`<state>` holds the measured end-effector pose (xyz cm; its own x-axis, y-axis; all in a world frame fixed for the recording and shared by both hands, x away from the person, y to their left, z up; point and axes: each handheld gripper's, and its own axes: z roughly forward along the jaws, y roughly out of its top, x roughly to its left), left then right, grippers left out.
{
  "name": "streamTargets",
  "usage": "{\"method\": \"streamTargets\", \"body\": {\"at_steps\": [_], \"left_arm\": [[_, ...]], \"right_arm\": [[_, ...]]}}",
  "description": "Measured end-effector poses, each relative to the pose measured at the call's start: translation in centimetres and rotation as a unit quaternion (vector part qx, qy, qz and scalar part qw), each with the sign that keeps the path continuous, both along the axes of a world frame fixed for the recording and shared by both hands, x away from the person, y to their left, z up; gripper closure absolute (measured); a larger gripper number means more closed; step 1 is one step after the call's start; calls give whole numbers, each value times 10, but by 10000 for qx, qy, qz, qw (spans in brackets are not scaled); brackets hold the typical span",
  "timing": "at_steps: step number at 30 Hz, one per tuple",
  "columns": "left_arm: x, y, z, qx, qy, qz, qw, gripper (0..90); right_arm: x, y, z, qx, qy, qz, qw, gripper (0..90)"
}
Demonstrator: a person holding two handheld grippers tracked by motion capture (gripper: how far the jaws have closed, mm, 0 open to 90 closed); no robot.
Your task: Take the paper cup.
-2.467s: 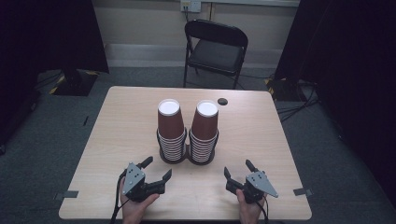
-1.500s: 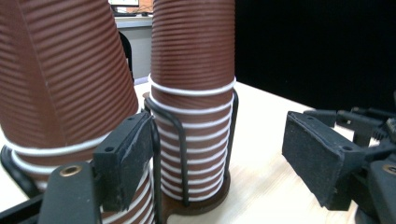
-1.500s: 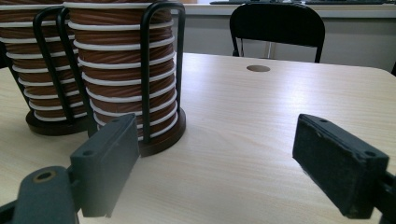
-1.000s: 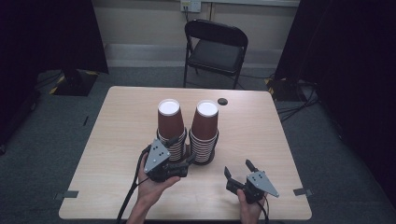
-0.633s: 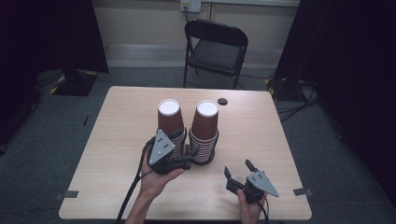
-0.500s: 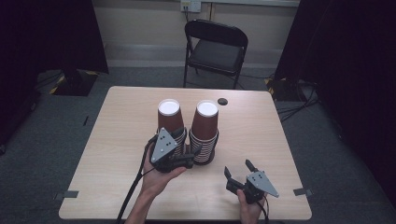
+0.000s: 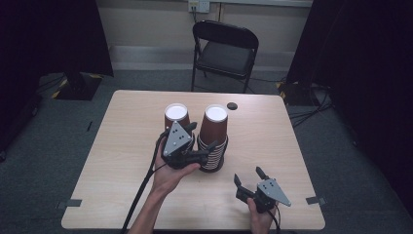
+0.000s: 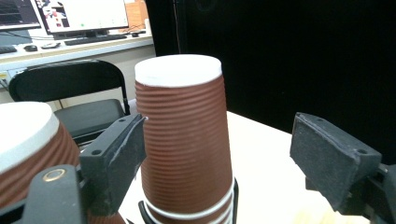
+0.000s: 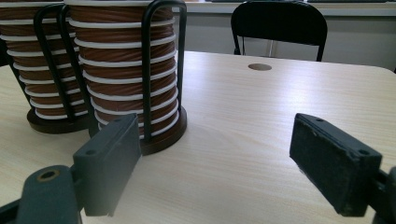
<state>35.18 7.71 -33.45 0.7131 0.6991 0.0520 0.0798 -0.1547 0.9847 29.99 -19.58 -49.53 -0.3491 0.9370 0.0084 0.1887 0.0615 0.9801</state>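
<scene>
- High view: Two tall stacks of brown paper cups stand side by side in the middle of the table (image 7: 122, 146). The cups are upside down, so their white bottoms point up, and each stack's long side runs straight up and down.
- High view: The left gripper (image 7: 200, 139) is up against the stacks. One of its jaws pokes between the two stacks, and the other sits in front of the right cup stack (image 7: 213, 136). The left cup stack (image 7: 176, 117) stands just to the left of it, partly hidden behind the gripper.
- High view: The right gripper (image 7: 248, 176) rests on the table, nearer the person than the right cup stack and a bit to its right, well apart from it. A small dark hole (image 7: 232, 106) lies on the table behind that stack, and a black chair (image 7: 225, 48) stands farther back.
- Left gripper view: The jaws are wide apart. The top cup of the right cup stack (image 8: 184, 140) stands upright between them. The left jaw is just beside its ribbed wall, maybe touching; I cannot tell. The right jaw is well away from it. The left cup stack (image 8: 28, 135) peeks in at the left edge.
- Right gripper view: The jaws are wide apart with bare table between them. The right cup stack (image 9: 123, 70) sits in a black wire holder (image 9: 148, 74) with a round dark base. It is past the left jaw, and the other stack is to its left.
</scene>
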Motion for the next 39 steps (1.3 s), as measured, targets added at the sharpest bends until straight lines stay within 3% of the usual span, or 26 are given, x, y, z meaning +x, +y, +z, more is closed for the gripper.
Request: {"method": "streamTargets", "body": {"at_steps": [5,12,14,21,30,39], "left_arm": [[4,-4,5,-51,-38,-3,10000,157],[8,-11,14,66,-204,88,9997,158],[11,-14,17,27,-167,89,9998,157],[26,-24,20,214,-80,253,9994,157],[40,-32,22,303,57,384,9988,159],[51,-45,19,626,154,522,9966,159]], "right_arm": [[0,0,0,4,1,9,10000,155],[0,0,0,9,-10,2,10000,156],[0,0,0,12,-8,16,10000,156],[0,0,0,18,-9,19,10000,156],[0,0,0,10,-21,34,10000,158],[0,0,0,-1,-21,48,10000,165]]}}
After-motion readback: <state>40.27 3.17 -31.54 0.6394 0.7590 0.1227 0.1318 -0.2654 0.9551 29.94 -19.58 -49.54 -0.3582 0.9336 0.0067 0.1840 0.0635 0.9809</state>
